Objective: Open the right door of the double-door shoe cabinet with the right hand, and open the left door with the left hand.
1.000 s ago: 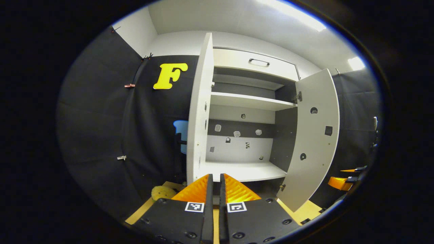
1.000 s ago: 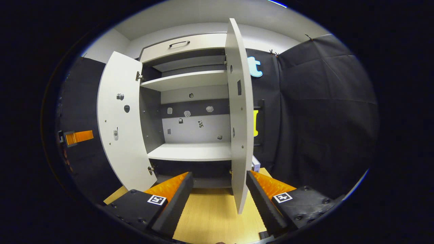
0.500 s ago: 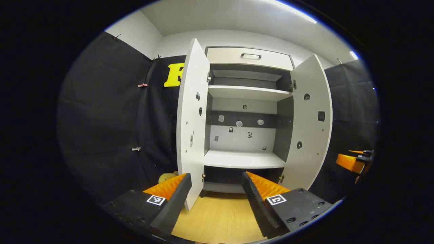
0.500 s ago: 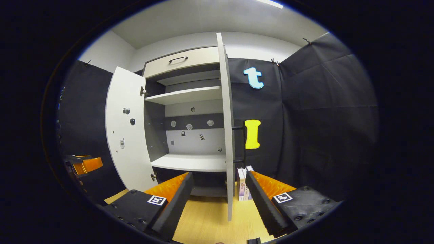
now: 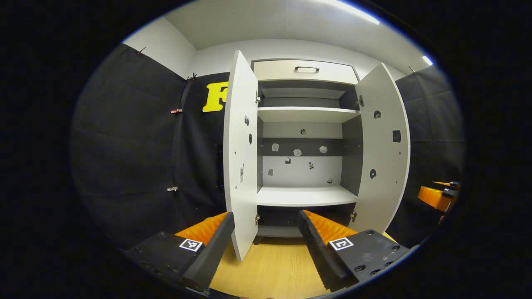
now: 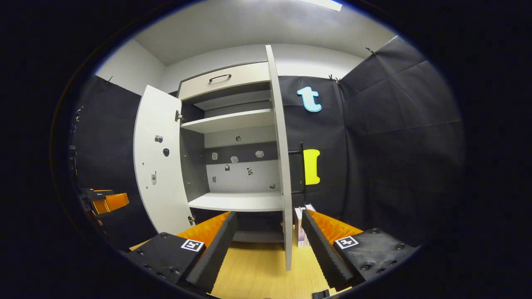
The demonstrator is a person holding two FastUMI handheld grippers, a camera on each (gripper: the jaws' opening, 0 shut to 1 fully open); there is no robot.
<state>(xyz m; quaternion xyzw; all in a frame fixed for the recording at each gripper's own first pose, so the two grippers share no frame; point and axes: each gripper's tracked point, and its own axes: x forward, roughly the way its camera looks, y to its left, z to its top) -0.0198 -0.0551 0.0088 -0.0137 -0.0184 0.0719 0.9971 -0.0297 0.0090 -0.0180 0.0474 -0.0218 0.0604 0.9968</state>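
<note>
The white shoe cabinet [image 5: 305, 114] stands with both doors swung wide. In the left gripper view its left door [image 5: 241, 158] hangs just ahead of my left gripper [image 5: 266, 245], which is open and grips nothing. The right door [image 5: 384, 149] stands out to the right. In the right gripper view the right door [image 6: 283, 166] is nearly edge-on, with its black handle [image 6: 300, 168] on the outer face. My right gripper [image 6: 268, 245] is open, and the door's lower edge sits between its fingers without touching them. The left door [image 6: 160, 162] is open at the left.
A drawer [image 5: 305, 70] tops the cabinet, and its shelves [image 5: 305, 195] are bare. Books [image 6: 300, 224] stand on the wooden floor [image 6: 253, 274] right of the cabinet. The right gripper [image 5: 436, 196] shows at the far right, the left gripper [image 6: 106, 201] at the far left.
My left gripper, shut a second ago, has opened and drawn back from the left door. The right gripper stayed open and pulled back slightly as the right door swung wider.
</note>
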